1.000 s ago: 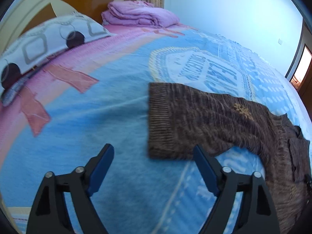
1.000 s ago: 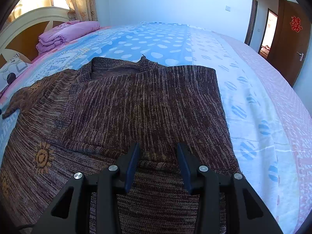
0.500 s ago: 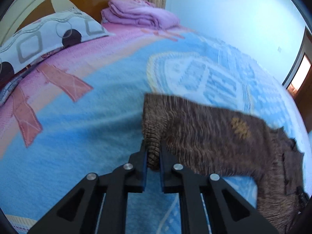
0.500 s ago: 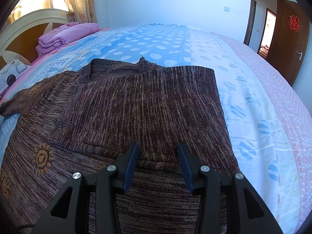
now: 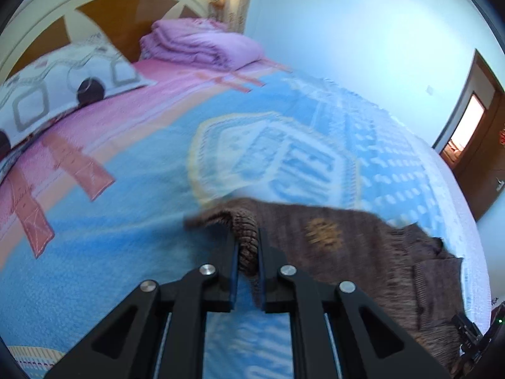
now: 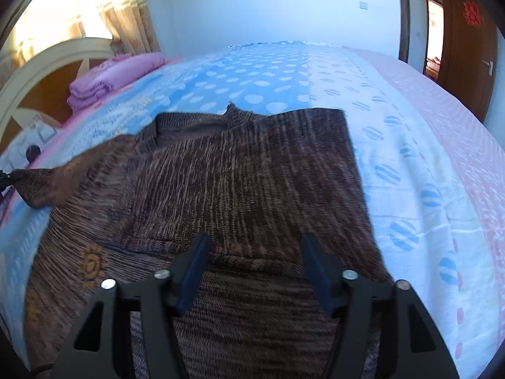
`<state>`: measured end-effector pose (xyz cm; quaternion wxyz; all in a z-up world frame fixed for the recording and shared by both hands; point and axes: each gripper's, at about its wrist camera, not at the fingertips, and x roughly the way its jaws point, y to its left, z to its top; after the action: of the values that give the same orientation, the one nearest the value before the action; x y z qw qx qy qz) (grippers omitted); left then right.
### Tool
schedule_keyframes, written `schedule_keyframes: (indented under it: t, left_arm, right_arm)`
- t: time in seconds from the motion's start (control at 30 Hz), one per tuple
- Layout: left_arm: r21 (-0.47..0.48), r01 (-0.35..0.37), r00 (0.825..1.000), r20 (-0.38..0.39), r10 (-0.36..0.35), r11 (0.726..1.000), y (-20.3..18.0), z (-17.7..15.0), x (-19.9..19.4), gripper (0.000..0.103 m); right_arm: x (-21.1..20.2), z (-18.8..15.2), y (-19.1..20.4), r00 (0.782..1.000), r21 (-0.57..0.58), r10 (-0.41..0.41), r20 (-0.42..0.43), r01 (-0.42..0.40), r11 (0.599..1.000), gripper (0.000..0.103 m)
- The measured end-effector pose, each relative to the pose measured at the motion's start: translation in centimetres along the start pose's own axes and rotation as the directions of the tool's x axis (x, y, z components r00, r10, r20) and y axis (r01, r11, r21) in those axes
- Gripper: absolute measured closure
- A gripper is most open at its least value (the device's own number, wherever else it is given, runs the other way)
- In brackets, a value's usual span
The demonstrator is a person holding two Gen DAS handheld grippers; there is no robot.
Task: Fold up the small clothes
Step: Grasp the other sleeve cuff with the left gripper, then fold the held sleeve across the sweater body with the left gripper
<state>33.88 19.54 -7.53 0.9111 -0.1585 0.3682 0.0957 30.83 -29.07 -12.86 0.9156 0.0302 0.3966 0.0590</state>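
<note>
Left wrist view: left gripper, fingers clamped on the ribbed sleeve cuff of the brown sweater, lying on the bed. Advice: carry the cuff across flat, without dragging the body. Blurred.

Right wrist view: right gripper, fingers apart above the near hem; near edge cut off.

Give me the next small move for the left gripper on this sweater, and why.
Probably carry the sleeve cuff across onto the brown sweater body. The left gripper is shut on that cuff, lifted off the bedspread, while the right gripper hangs open over the body.
</note>
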Motion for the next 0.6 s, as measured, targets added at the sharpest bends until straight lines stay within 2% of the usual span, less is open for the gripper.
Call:
schedule_keyframes:
  t: [0.2,0.37,0.53,0.6]
  left_arm:
    - [0.057,0.101,0.994,0.043,-0.104,0.993,-6.4,1.4,-2.4,0.092]
    - [0.118,0.167,0.983,0.056,-0.175,0.979,-12.5,0.5,-3.8,0.092]
    - [0.239,0.224,0.971,0.031,-0.238,0.945,-20.9,-3.8,-3.7,0.092]
    - [0.301,0.219,0.972,0.012,-0.233,0.928,-24.2,-6.2,-2.8,0.092]
  right_arm:
    - [-2.9,-0.2,-1.0,0.999,-0.006,0.01,0.035,-0.01,1.0,0.04]
    - [-4.7,-1.1,-1.5,0.999,-0.021,0.024,0.033,-0.024,0.999,0.039]
    - [-5.0,-2.6,-2.1,0.999,-0.016,0.03,0.019,-0.029,0.999,0.038]
    - [-4.7,-3.2,-2.5,1.0,-0.007,0.026,0.013,-0.026,1.0,0.038]
